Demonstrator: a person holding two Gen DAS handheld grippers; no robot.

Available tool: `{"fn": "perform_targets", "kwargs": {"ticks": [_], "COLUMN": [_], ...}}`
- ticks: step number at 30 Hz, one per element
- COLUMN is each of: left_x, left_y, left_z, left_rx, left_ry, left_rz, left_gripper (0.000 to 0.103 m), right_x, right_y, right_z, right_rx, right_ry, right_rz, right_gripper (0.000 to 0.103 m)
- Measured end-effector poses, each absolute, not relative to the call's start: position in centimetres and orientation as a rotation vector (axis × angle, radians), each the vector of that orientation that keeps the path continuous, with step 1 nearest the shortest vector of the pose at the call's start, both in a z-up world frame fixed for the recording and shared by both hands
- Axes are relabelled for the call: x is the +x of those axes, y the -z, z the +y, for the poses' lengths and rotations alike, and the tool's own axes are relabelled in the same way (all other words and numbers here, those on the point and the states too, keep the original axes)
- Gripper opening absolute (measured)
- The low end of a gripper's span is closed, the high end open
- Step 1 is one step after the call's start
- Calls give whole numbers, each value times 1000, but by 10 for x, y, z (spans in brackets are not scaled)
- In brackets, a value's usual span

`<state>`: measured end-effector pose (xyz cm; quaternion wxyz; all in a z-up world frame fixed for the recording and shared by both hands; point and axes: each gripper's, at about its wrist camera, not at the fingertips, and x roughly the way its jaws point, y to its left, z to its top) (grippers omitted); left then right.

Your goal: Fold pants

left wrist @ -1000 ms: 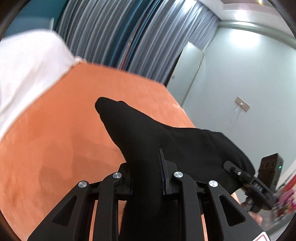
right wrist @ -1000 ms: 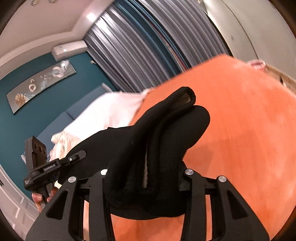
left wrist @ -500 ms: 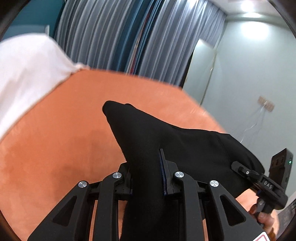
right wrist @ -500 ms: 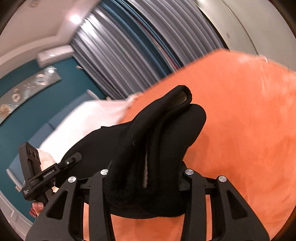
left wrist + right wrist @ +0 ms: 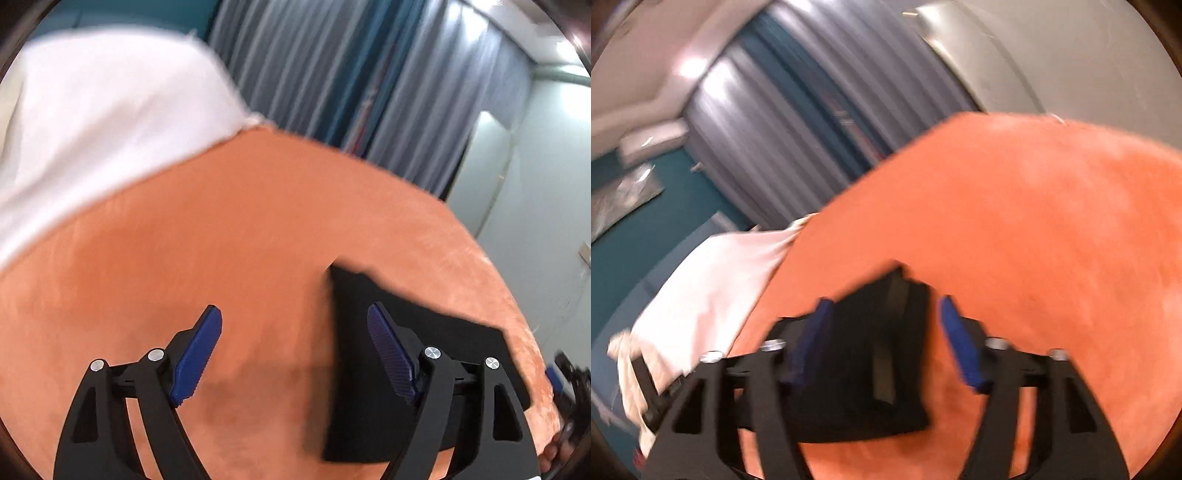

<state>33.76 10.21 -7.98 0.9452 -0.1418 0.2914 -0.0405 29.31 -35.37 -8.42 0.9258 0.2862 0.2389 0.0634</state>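
While both tools hang over the bed, left gripper [image 5: 291, 339] wide with jaws just opened and bare, right gripper [image 5: 882, 332] (blurred) just opened about black pants [image 5: 864, 369], pads clear, pants flat on orange blanket [image 5: 221, 240], white sheet [image 5: 92, 110], grey curtains [image 5: 332, 74] beyond.

- The folded black fabric pants [image 5: 436, 354] are partly hidden behind the right finger of the left black two-finger gripper [image 5: 295, 350]; their near edge is masked by that finger's frame.
- In the right wrist view the pants [image 5: 871, 354] are smeared by motion blur, so their layers cannot be told apart.
- The right black two-finger gripper [image 5: 882, 332] is blurred too, and its blue pads have soft outlines.
- The white cloth [image 5: 92, 122] at far left is cut off by the picture's edge.
- A dark device at the far right edge [image 5: 570, 384] is cropped and too blurred to identify.
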Motion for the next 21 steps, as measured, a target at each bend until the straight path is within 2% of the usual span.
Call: {"fn": "perform_targets", "kwargs": {"ticks": [1,2,4,8,10,11,13,18,20,21], "left_x": [344,357,388,450,467,467,462,459,447,433], "left_y": [67,59,58,121,164,175,181,186,168,155], "left_z": [88,70,31,-10,-9,-2,19,21,23,24], "left_rx": [-265,-246,-225,-172,-128,-157,-297,-345,-326,-304], "left_ry": [100,115,159,113,82,103,147,159,161,162], "left_rz": [598,614,694,860,897,880,854,845,855,830], "left_gripper": [77,77,78,78,92,97,98,98,94,90], "right_x": [303,321,349,416,425,425,414,413,404,392], "right_y": [71,58,54,99,139,152,165,179,169,152], "right_z": [-340,-320,-294,-265,-280,-292,-321,-348,-348,-345], "right_rx": [536,483,427,366,355,373,521,695,690,609], "right_ry": [-169,-218,-247,-236,-175,-165,-236,-210,-176,-110], "right_rz": [494,515,557,734,793,781,725,713,706,695], "right_gripper": [45,36,34,33,4,0,0,0,0,5]}}
